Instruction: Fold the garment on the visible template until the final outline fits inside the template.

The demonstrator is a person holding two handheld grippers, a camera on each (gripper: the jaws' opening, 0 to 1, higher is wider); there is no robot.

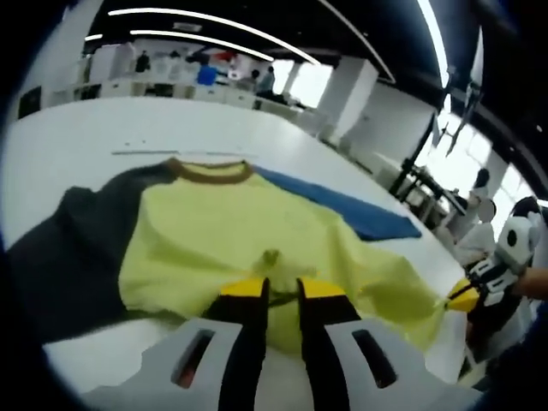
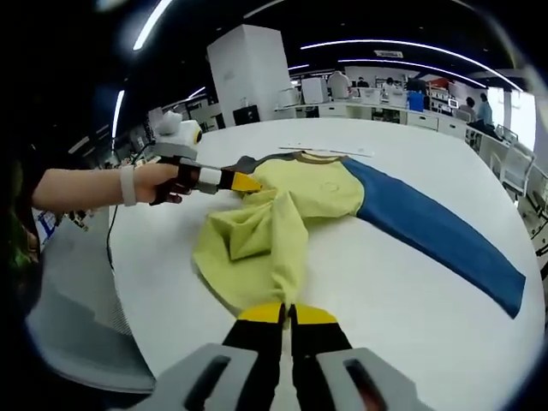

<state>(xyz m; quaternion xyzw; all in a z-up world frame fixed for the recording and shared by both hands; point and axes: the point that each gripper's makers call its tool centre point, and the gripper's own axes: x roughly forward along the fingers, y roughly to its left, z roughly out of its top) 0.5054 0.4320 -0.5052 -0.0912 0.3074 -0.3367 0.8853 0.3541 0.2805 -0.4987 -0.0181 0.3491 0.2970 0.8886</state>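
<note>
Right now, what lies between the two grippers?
In the right gripper view, bunched yellow shirt body spans from the right gripper to the left gripper; both pinch it.

Left gripper (image 1: 282, 287): yellow-tipped jaws are sitting nearly closed, pinching yellow cloth between them; in the right gripper view (image 2: 244, 182) it is reaching in from the left, carried by a hand (image 2: 163, 182) wearing a wristband. Right gripper (image 2: 287, 312): jaws are pressing together on cloth; in the left gripper view (image 1: 462, 295) it is showing at the far right.
</note>
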